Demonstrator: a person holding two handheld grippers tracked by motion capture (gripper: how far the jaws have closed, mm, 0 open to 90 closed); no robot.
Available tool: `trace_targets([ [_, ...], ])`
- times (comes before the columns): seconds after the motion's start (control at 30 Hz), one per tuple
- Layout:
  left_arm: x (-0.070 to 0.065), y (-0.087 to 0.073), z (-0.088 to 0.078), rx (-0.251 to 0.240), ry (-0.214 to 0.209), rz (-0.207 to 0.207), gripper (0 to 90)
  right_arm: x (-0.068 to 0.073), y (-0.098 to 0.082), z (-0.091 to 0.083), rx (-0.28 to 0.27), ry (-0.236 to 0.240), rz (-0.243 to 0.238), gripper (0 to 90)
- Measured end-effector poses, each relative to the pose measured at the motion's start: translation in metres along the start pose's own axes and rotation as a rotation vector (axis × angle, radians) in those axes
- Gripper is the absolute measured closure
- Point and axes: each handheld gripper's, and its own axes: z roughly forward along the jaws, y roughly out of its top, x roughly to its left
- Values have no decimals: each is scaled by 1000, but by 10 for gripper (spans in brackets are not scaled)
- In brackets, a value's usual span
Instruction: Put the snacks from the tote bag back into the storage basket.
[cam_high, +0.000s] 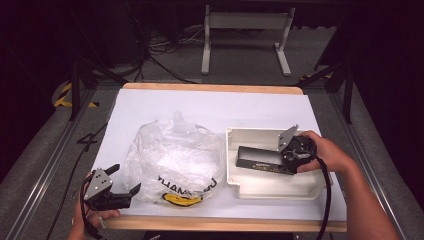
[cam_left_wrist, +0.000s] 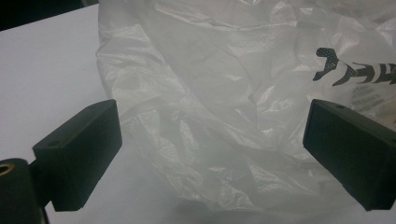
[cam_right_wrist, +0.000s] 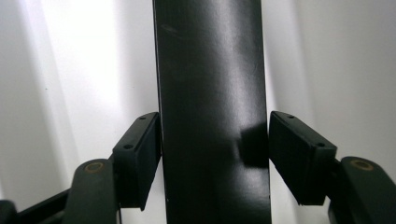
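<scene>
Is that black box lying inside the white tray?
Yes, the high view shows the black box lying within the walls of the white tray.

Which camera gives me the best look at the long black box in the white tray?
The high view: it shows the whole black box lying in the white tray, with the right gripper at its end. The right gripper view shows just a close stretch of its dark face between the jaws.
</scene>
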Motion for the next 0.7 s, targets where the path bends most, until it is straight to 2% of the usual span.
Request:
trace_targets([
  [0.17, 3, -1, 2, -3, -2, -16, 52, -1, -3, -3, -19, -30, 26, 360],
  [0.37, 4, -2, 0, -12, -1, -16, 52, 3, -8, -15, -104, -72, 40, 359],
  [0.43, 3, -2, -1, -15, 3, -19, 53, 3, -9, -17, -112, -80, 48, 359],
  [0.47, 3, -2, -1, -15, 5, -18, 53, 5, -10, -20, -142, -94, 59, 353],
  [0.5, 3, -2, -1, -15, 5, -18, 52, 5, -10, -20, -142, -94, 59, 353],
  [0.57, 3, -2, -2, -13, 8, -19, 52, 4, -14, -24, -178, -84, 82, 384],
  [0.7, 3, -2, -2, -10, 11, -16, 52, 3, -19, -28, -222, -130, 119, 390],
])
